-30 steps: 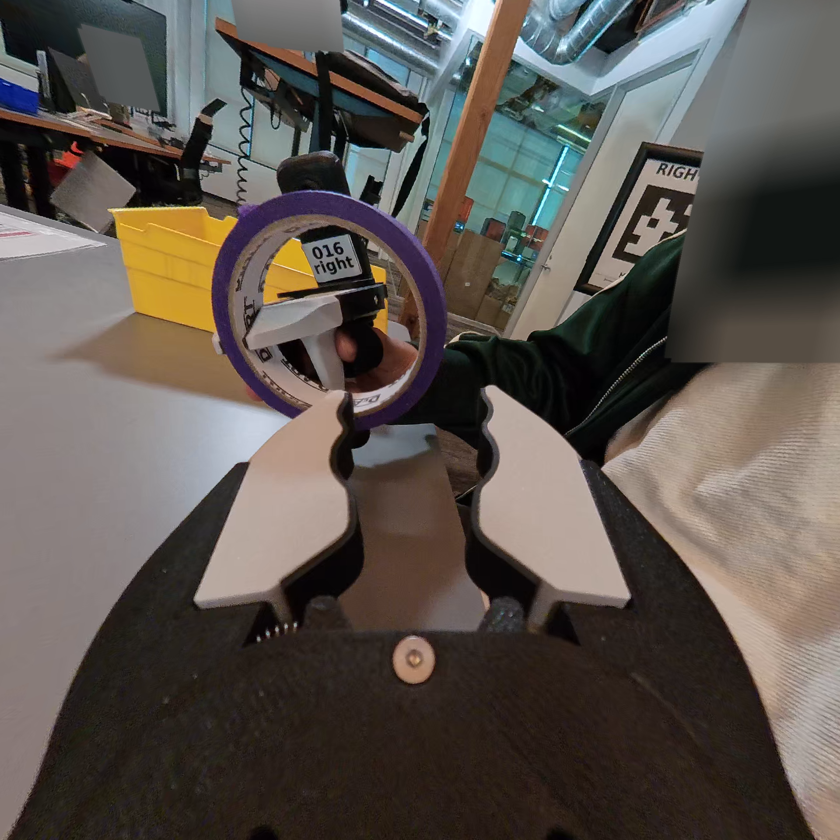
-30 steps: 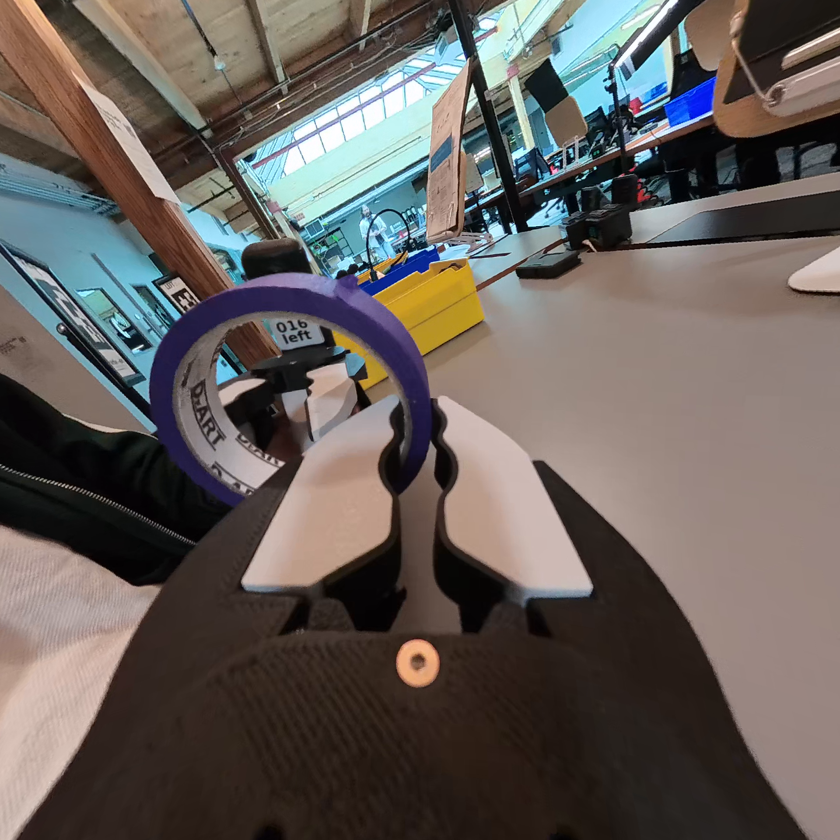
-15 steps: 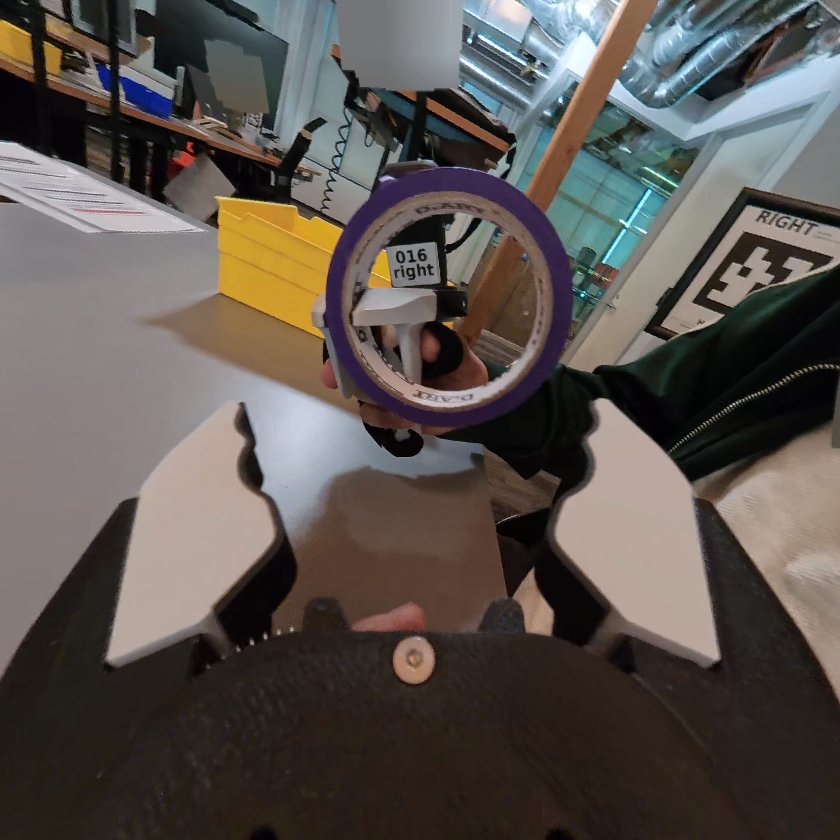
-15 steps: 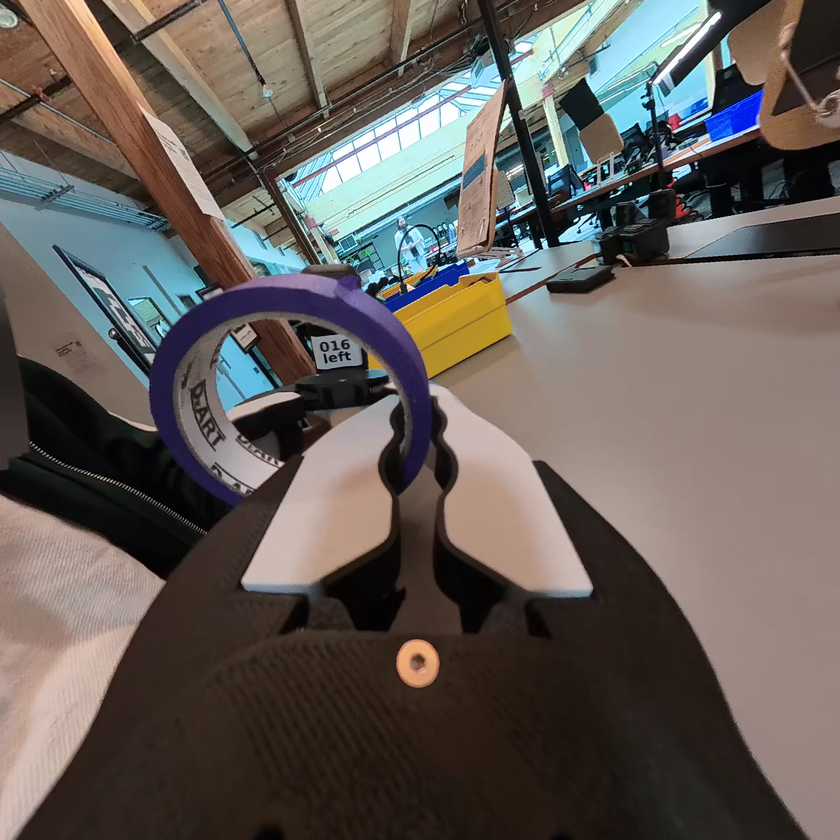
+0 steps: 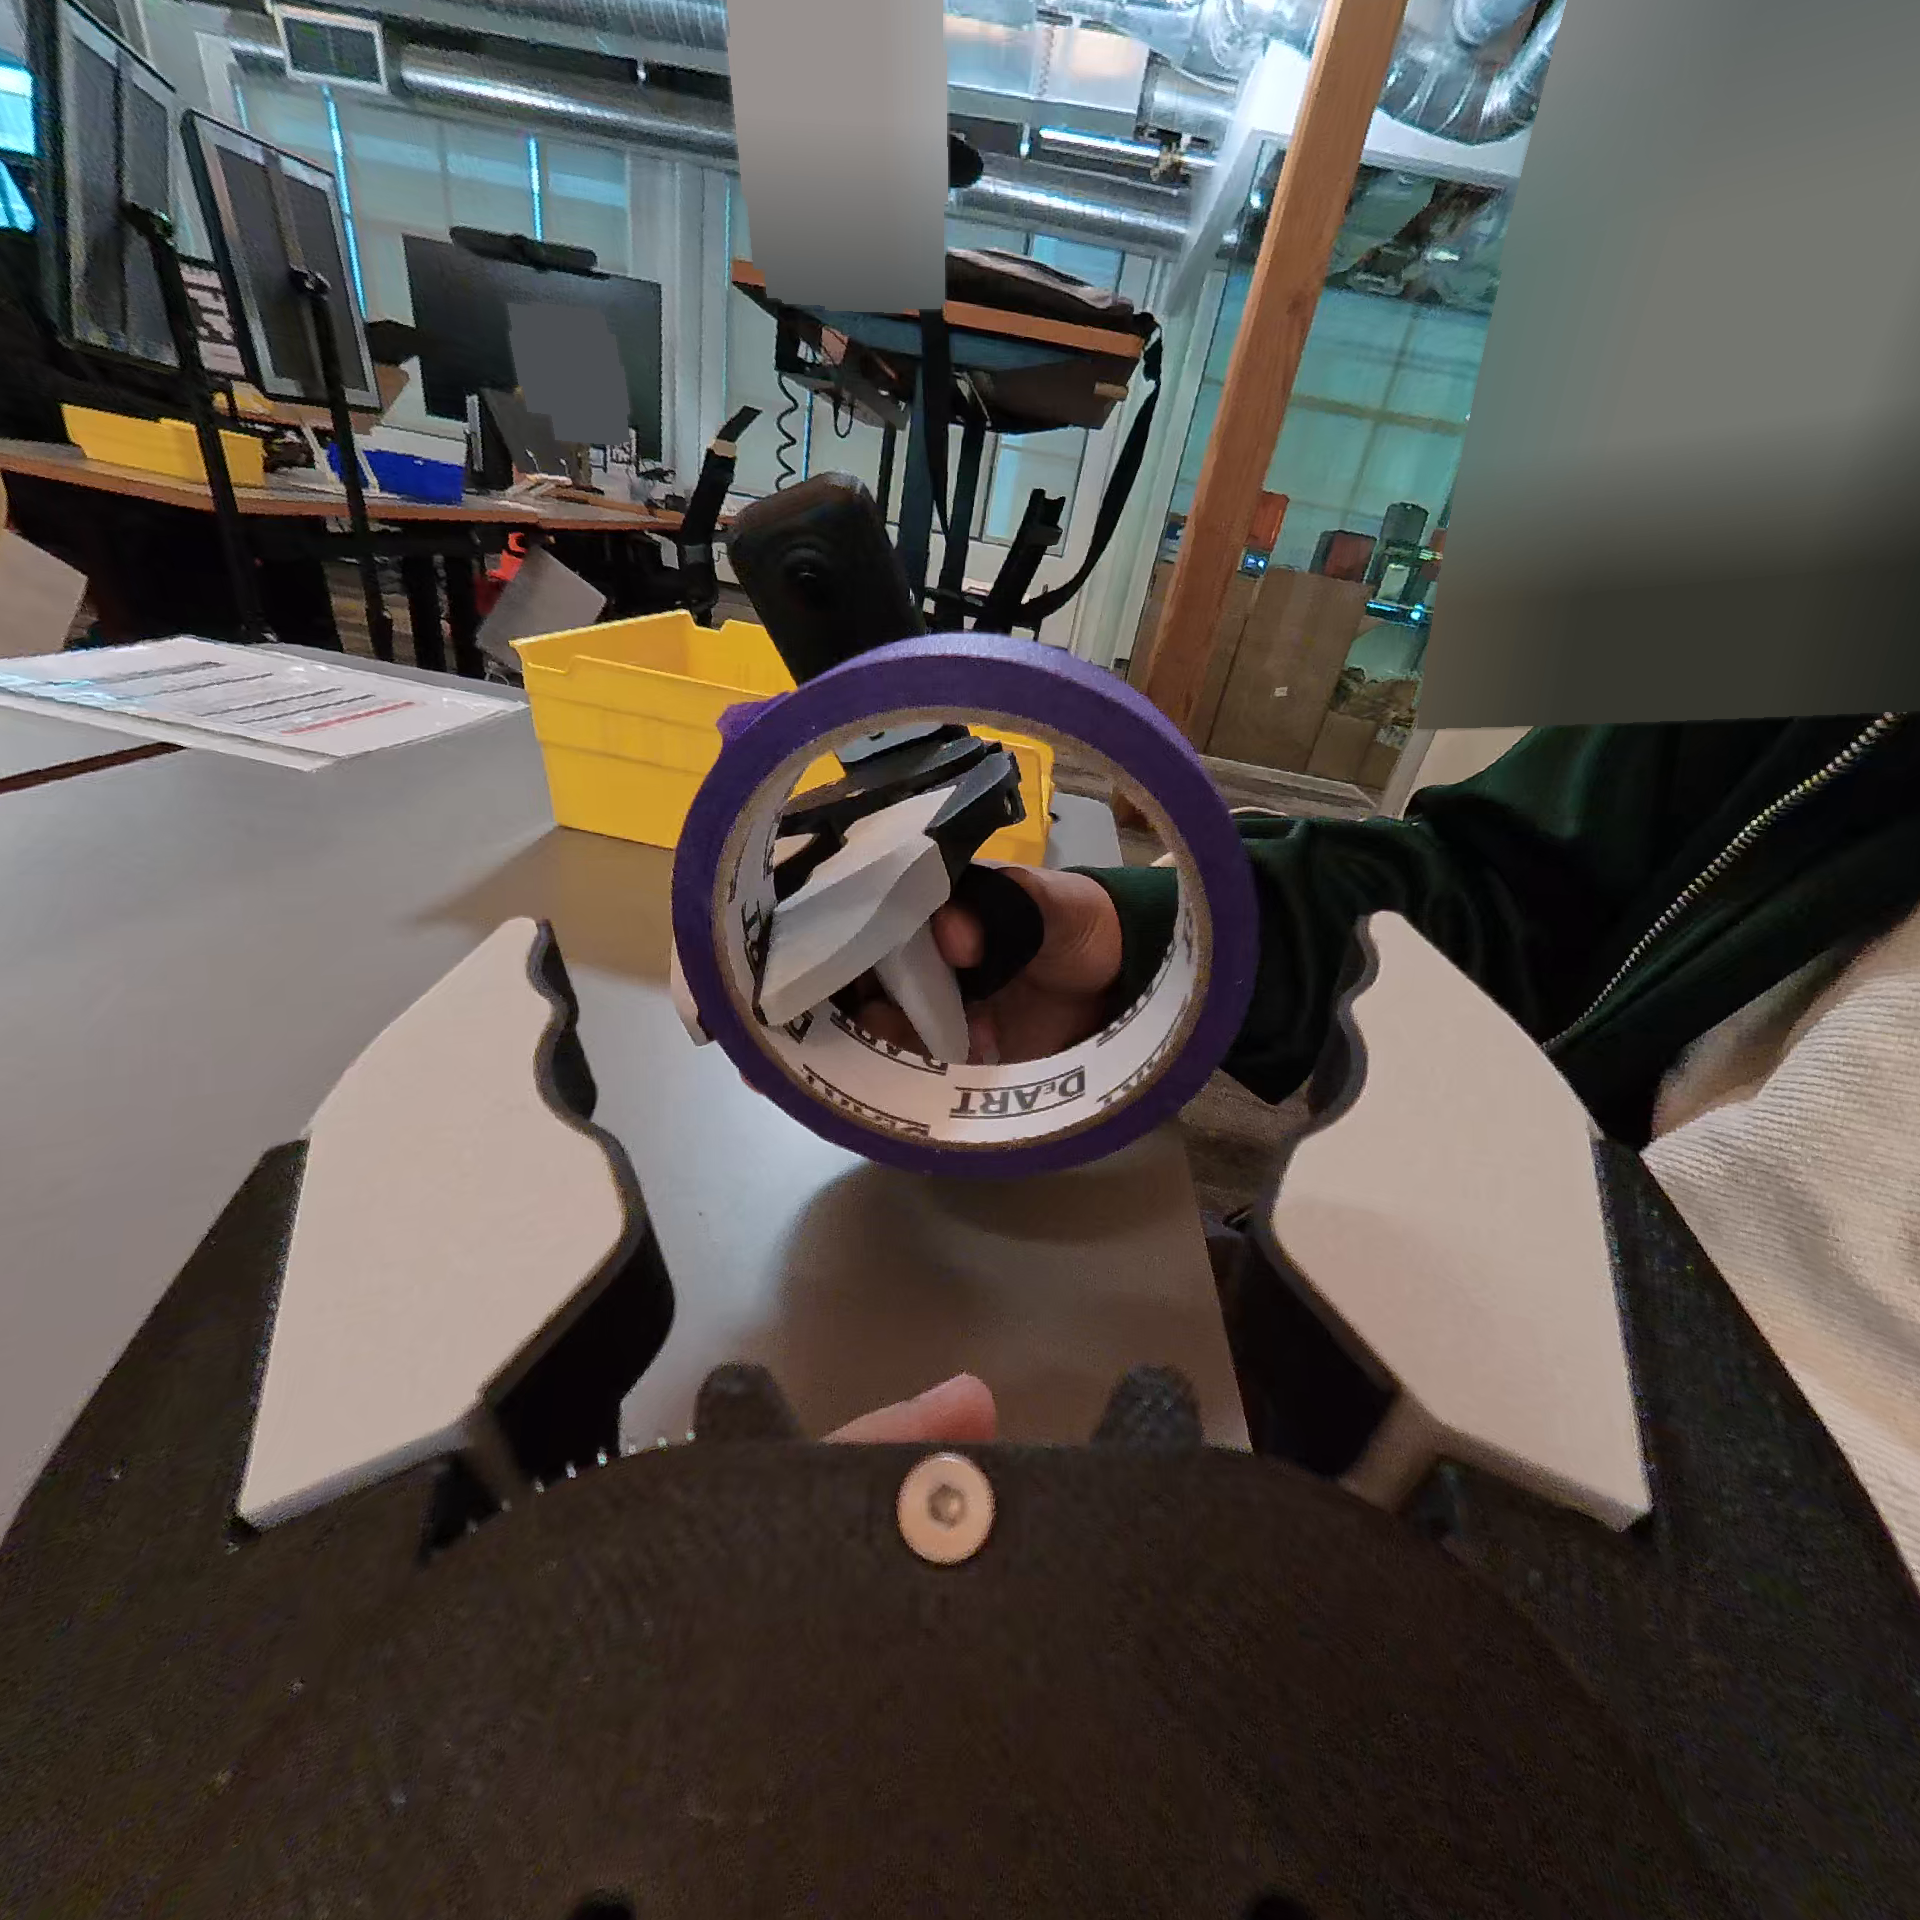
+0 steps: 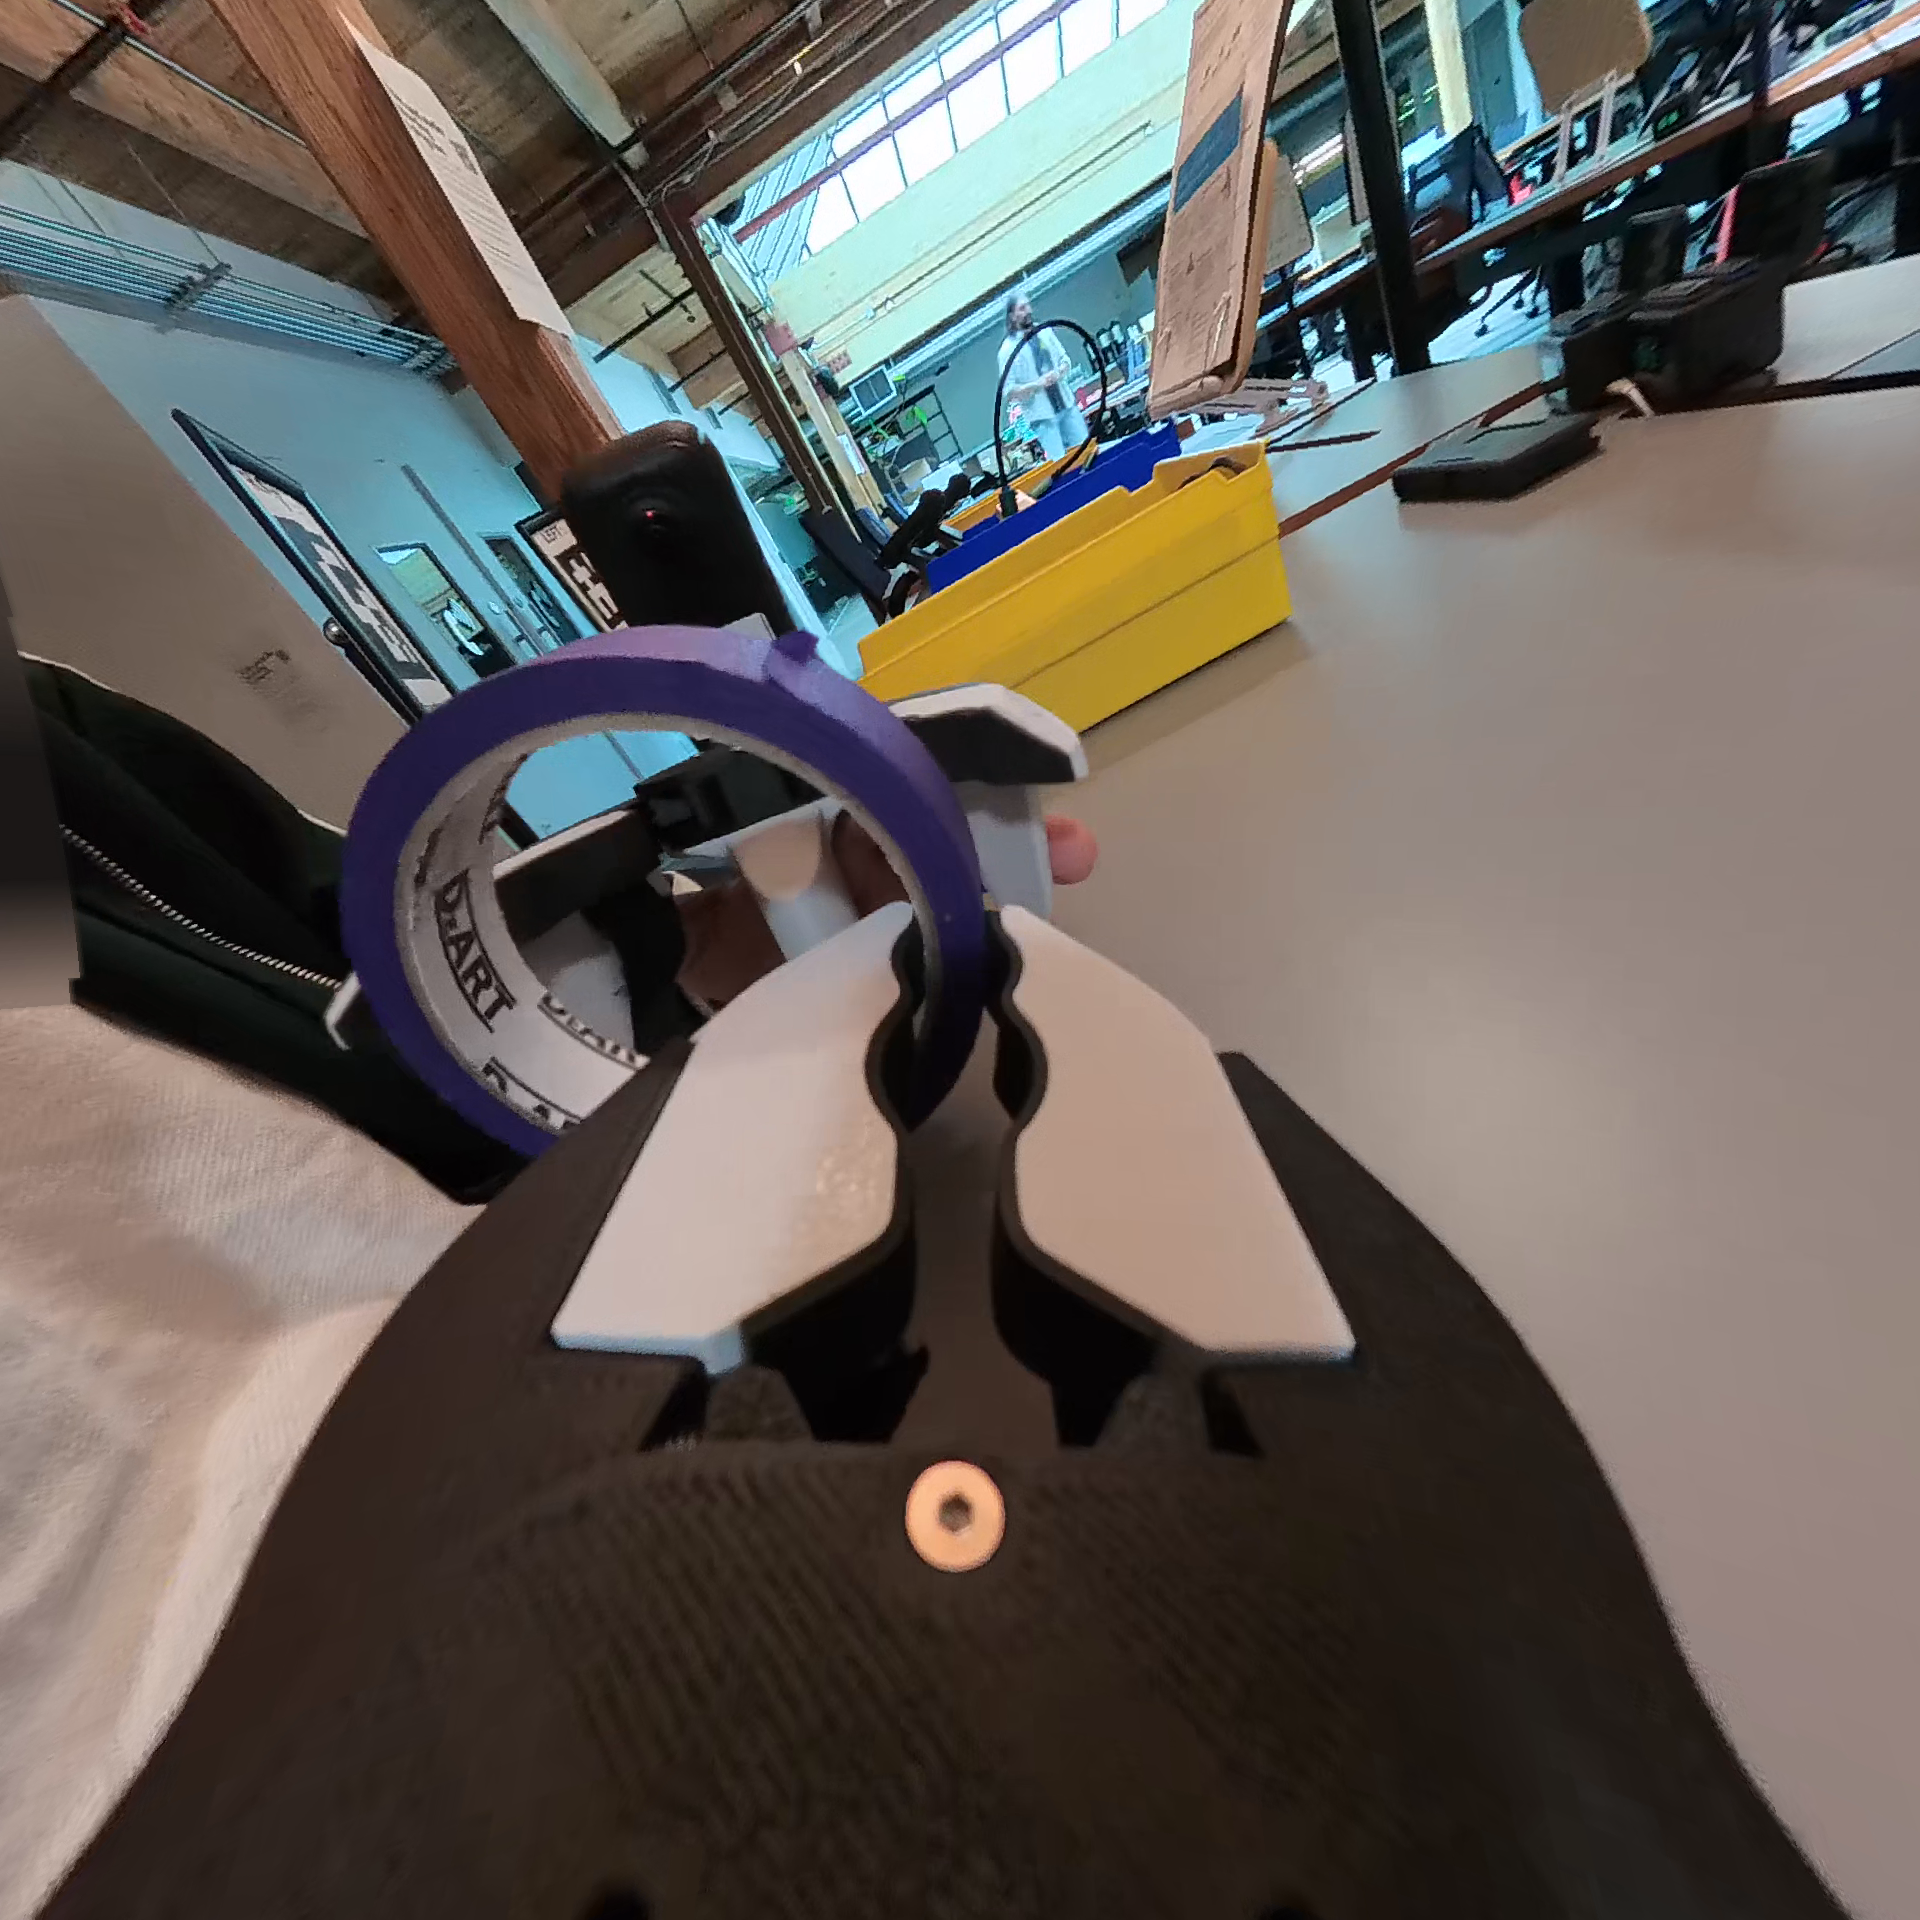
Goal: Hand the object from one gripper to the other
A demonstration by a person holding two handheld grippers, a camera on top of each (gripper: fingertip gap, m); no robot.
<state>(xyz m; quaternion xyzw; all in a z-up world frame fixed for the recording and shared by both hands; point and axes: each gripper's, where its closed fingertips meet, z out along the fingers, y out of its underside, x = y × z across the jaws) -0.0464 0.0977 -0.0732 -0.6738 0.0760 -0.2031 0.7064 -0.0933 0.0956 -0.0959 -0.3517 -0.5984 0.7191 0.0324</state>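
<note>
A: Where's your tape roll [image 6: 665, 727] rn?

B: Held up above the grey table [image 6: 1558, 831], purple, standing on edge. Your right gripper [image 6: 951, 961] has its jaws pinched on the roll's band, one finger inside the ring, one outside.

A: And your left gripper [image 5: 951, 997]?

B: Jaws spread wide, holding nothing; roll sits just ahead, between the tips. Yellow bin [image 5: 634, 727] behind.
</note>
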